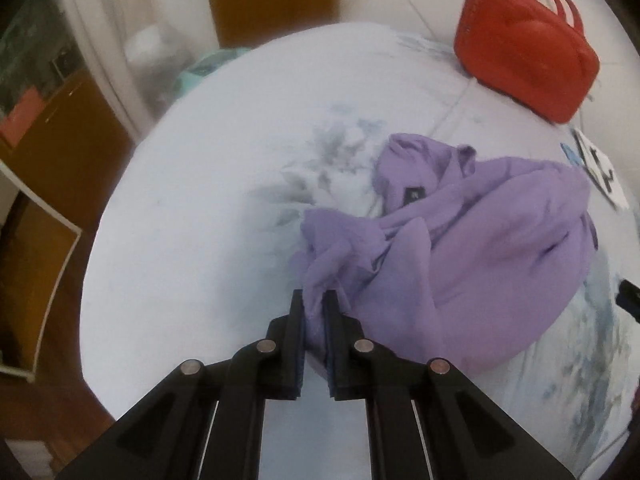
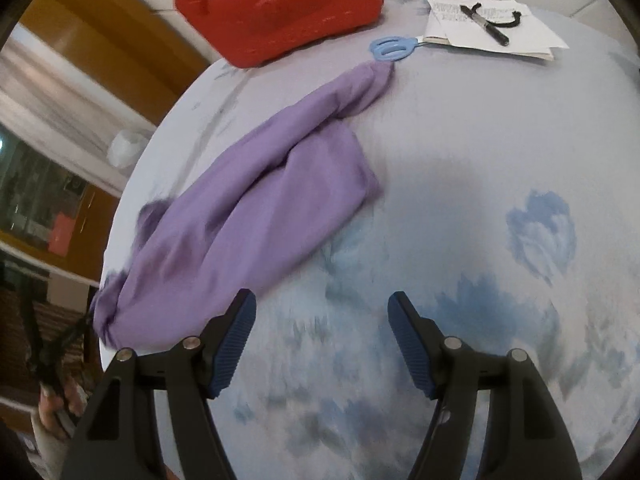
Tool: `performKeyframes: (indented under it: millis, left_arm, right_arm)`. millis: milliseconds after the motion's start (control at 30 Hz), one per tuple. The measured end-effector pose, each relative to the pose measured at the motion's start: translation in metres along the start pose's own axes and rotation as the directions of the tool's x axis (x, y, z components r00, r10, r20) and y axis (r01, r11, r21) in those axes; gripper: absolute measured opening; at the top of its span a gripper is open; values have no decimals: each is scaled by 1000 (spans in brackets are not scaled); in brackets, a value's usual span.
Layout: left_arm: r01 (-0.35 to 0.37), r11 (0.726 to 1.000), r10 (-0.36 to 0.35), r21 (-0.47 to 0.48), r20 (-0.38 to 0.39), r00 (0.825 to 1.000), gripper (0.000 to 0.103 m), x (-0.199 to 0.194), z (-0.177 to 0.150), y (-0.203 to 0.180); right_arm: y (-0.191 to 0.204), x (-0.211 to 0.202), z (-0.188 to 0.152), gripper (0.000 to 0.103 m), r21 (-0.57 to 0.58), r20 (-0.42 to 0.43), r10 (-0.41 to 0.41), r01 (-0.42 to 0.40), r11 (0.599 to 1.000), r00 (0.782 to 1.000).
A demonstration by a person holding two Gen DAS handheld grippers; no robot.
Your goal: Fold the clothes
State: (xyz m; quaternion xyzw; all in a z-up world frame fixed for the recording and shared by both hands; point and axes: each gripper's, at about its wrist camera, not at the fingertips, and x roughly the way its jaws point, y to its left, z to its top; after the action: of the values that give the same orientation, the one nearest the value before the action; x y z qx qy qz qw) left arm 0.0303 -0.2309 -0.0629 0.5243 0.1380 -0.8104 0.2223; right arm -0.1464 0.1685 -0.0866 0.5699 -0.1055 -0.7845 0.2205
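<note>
- Left gripper [image 1: 316,300]: I see its jaws closed tight on a bunched corner of the purple garment [image 1: 460,248], cloth pinched between the pads.
- Right gripper [image 2: 322,308]: I see its jaws standing wide apart with nothing between them, above bare cloth just beside the garment's near edge.
- Purple garment: crumpled in a long heap on the table [image 2: 460,184], which has a pale blue-flowered cover.
- Red case [image 2: 280,4]: at the far edge, beyond the garment.
- Papers [image 2: 492,24] with a black pen [image 2: 486,26]; a blue clip [image 2: 390,47] close to the garment's far tip.
</note>
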Motion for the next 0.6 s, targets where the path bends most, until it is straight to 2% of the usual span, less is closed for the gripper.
performKeyframes:
  millis: [167,267,367,433,467,500,567,600]
  left_arm:
    - [34,999,-34,6,3,999,8,5,12,7]
    - [45,999,-45,8,5,999,9,6,21,14]
    - [52,999,-52,15,5,999,9,12,31,17]
    - [56,998,-56,21,3,998,9,14,36,19]
    - [56,998,-57,24,4,998,9,13,38,19]
    - [58,998,-58,27,6,998,9,12,40,19]
    - [63,997,-63,34,11,998,9,12,44,18]
    - [69,997,-69,38,15,997,9,9,46,17]
  right_arm:
    - [2,27,29,70,24,21,-97,96,995,995]
    - [8,38,45,70,-21,49,-163,164,986,985]
    - [14,52,57,70,-49,40,-201,203,978,979]
    - [16,65,62,57,-71,21,-244,244,967,970]
    - [17,72,63,32,-81,0,-253,252,964,967]
    - [22,74,63,20,-108,3,-276,275,955,961]
    - [31,78,60,8,-154,3,-297,294,943,955]
    - [36,78,58,8,-179,12,-313,310,934,950]
